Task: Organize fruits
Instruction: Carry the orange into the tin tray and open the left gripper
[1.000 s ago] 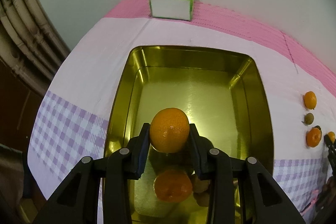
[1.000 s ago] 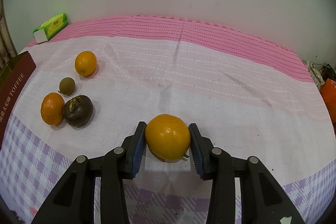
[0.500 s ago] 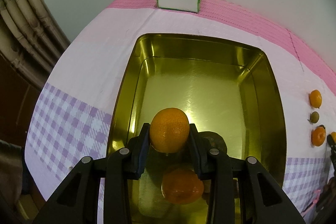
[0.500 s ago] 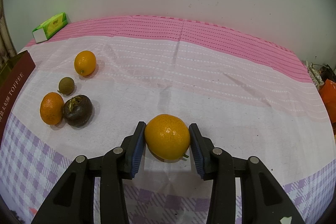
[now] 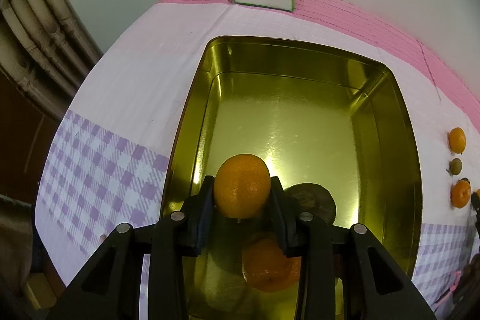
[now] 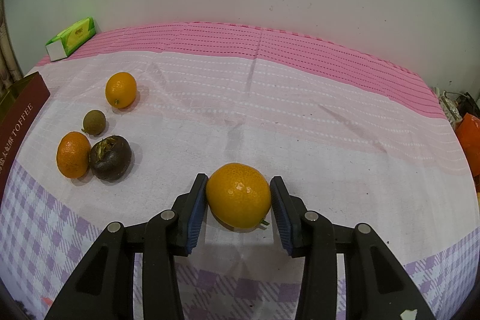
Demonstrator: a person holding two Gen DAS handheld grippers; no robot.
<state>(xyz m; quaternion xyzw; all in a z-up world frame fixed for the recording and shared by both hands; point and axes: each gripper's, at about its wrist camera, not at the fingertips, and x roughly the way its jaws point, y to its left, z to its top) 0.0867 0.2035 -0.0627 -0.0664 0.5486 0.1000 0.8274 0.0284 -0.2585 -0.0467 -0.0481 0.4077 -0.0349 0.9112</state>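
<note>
Through the left wrist view, our left tongs [image 5: 242, 197] are clenched on a mandarin [image 5: 241, 185] above the near end of the gold tin [image 5: 303, 56], with another mandarin and a dark fruit lying under them. Through the right wrist view, a second orange [image 6: 238, 195] sits on the table between our right tongs [image 6: 238, 200]; the left pad touches, the right shows a sliver of gap. We judge these fruits light, smooth and soft-skinned, best pinched gently across the middle.

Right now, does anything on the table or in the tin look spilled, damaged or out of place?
Nothing stands out. The gold tin sits flat, its fruit looks intact, and the loose fruit on the tablecloth looks whole.
</note>
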